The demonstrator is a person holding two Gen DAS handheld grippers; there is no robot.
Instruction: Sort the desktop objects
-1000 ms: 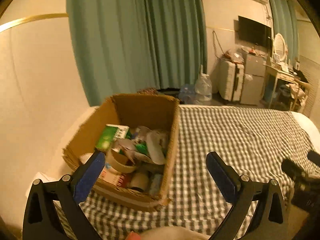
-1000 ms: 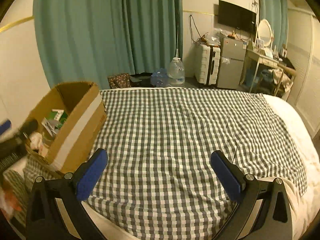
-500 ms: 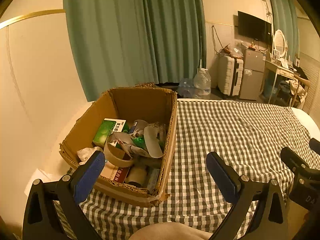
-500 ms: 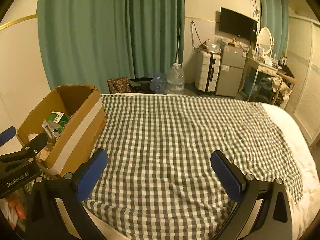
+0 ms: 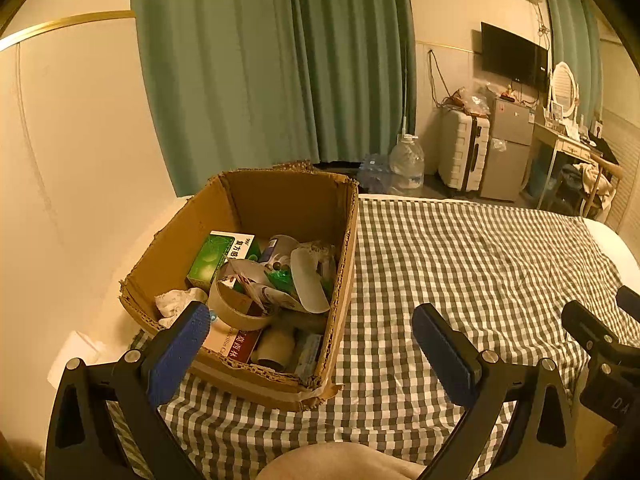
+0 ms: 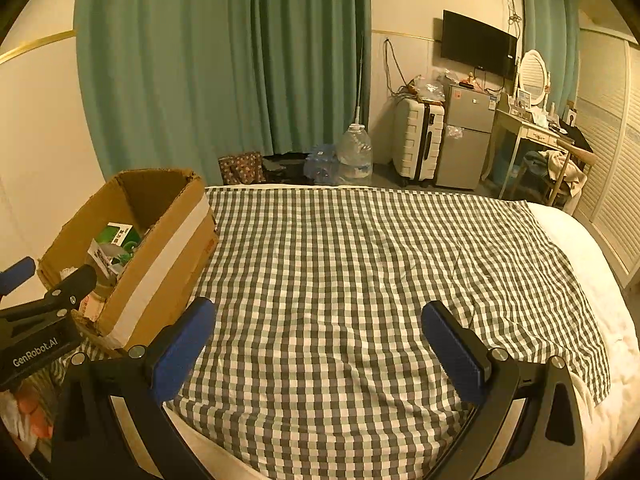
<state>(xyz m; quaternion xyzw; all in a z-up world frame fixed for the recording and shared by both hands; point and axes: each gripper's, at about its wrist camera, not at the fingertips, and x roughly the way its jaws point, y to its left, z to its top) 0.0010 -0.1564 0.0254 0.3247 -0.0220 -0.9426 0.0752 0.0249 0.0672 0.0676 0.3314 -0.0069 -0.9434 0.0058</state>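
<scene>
Left wrist view: the left gripper [image 5: 310, 334] is spread wide and empty just before the cardboard box [image 5: 276, 200] of clutter; right of the box, the right gripper [image 6: 318, 334] is spread over checkered cloth [image 6: 360, 260].

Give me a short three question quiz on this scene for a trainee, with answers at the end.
1. True or false: the left claw is open and holds nothing.
2. Where is the green carton? A in the cardboard box; B on the checked cloth; C in the right claw.
3. Fill in: the roll of tape lies inside the ____.

Key: 1 true. 2 A. 3 box.
</scene>
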